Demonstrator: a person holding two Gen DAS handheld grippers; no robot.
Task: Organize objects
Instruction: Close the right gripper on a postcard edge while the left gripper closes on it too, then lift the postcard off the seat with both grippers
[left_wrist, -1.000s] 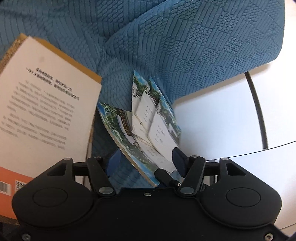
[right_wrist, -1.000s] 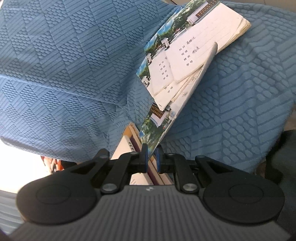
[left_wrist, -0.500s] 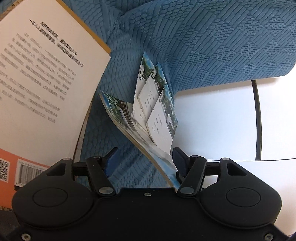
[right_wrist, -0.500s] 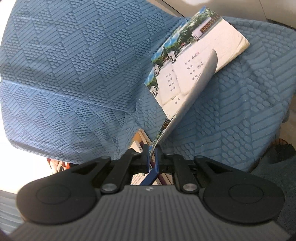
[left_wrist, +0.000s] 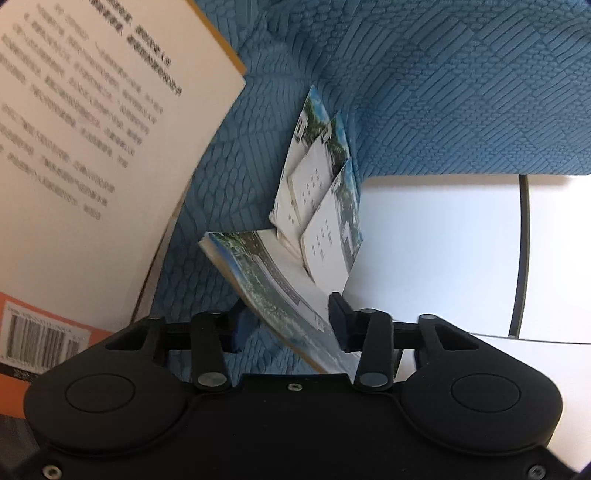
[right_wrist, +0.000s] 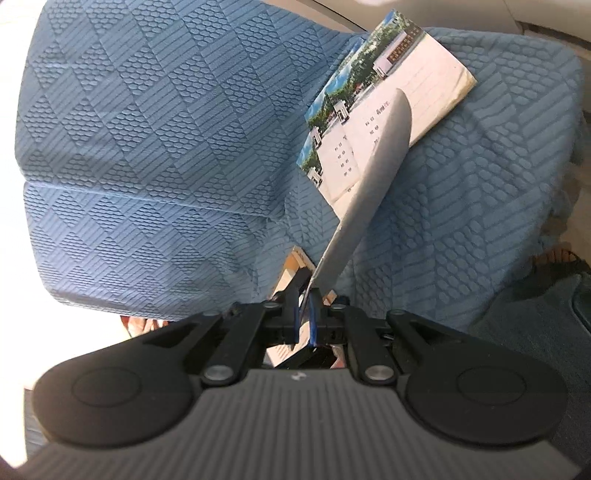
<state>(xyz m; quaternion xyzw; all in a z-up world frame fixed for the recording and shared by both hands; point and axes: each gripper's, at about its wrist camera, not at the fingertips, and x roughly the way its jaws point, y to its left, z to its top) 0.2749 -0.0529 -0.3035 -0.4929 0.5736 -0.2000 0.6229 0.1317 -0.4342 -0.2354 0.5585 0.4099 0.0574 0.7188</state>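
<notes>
Several thin booklets with scenic photo covers (left_wrist: 317, 192) lie fanned on a blue textured cloth (left_wrist: 461, 92). My left gripper (left_wrist: 286, 326) is open, and one booklet (left_wrist: 273, 288) slants between its fingers without being clamped. My right gripper (right_wrist: 303, 317) is shut on the corner of a booklet (right_wrist: 369, 181) seen edge-on, lifted above the others (right_wrist: 406, 77). A large book with a white and orange back cover (left_wrist: 85, 155) fills the left of the left wrist view.
The blue cloth (right_wrist: 147, 147) drapes over a raised surface. A white table top (left_wrist: 436, 243) with a dark seam (left_wrist: 521, 258) lies right of the booklets. Book spines (right_wrist: 291, 273) show just beyond the right gripper's fingers.
The right gripper has raised its booklet, turning it edge-on. In the left view the large book has swung closer and higher, and the booklet between the left fingers has shifted.
</notes>
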